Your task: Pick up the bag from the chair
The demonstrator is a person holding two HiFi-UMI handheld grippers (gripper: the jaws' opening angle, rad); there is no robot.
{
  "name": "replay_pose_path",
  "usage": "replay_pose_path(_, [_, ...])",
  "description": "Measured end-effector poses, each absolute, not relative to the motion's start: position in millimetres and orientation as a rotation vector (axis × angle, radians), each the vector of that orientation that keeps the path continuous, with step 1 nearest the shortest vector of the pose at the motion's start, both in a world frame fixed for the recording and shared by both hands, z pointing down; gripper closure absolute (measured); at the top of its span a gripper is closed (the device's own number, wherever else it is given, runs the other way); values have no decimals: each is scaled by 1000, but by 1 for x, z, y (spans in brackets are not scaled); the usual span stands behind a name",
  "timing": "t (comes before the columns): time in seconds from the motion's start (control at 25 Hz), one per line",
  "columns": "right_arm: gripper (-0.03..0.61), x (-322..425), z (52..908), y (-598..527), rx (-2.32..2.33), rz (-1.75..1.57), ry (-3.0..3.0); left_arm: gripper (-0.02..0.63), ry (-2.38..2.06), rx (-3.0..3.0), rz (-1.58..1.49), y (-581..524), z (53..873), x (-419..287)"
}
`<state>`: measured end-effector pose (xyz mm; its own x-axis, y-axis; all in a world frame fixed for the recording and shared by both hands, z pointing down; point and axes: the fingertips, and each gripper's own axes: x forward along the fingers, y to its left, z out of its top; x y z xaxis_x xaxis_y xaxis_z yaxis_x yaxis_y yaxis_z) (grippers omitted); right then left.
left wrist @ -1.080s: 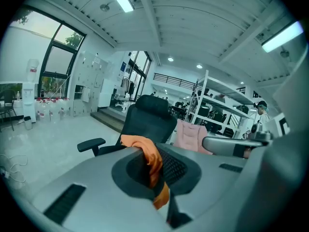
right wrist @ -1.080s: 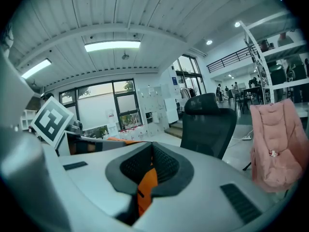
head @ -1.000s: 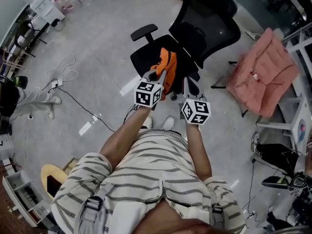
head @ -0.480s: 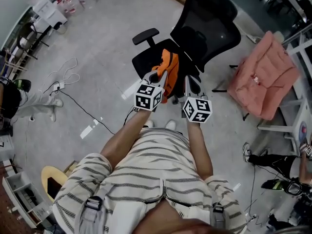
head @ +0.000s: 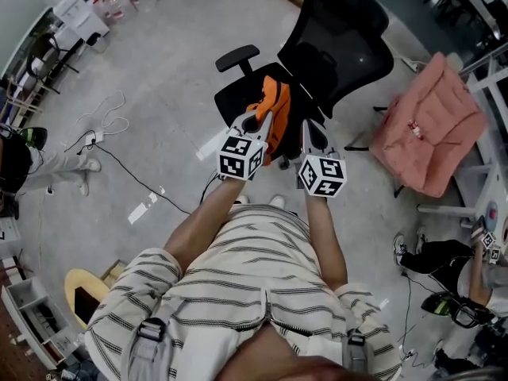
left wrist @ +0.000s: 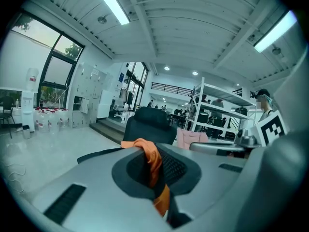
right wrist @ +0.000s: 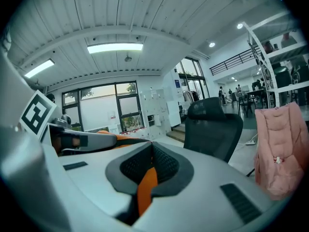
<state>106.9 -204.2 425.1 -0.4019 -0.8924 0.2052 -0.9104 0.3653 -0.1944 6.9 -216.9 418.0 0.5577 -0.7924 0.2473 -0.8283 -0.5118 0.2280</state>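
Note:
An orange bag (head: 275, 108) hangs over the seat of the black office chair (head: 343, 40), and both grippers hold it. My left gripper (head: 255, 122) is shut on the bag's orange fabric (left wrist: 150, 157), which runs up out of the jaws. My right gripper (head: 310, 132) is shut on an orange strip of the bag (right wrist: 144, 190). The two grippers are close together, side by side. Whether the bag's bottom touches the seat is hidden. The chair's backrest (left wrist: 150, 123) stands behind the bag, and the backrest (right wrist: 213, 124) also shows in the right gripper view.
A pink padded garment (head: 427, 124) hangs on a white rack to the right of the chair. Cables (head: 103, 125) lie on the floor to the left. A person (head: 456, 284) crouches at the lower right. The chair's armrest (head: 236, 56) sticks out to the left.
Both grippers and the orange bag have risen slightly over the seat. The person at the lower right has moved.

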Motion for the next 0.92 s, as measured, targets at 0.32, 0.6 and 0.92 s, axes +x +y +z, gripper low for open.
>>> replay_pose_path(0.32, [560,102,420,-207,1673,410,-2553,586,-1353,2482,137,-219,410,2])
replay_pose_path(0.6, [560,103,420,-209,1677,411,-2559,588,-1352,2489,137,-220,409,3])
replay_pose_path(0.92, [560,110,420,-215,1685,417,-2554,588,-1355,2488,128,-227,408,6])
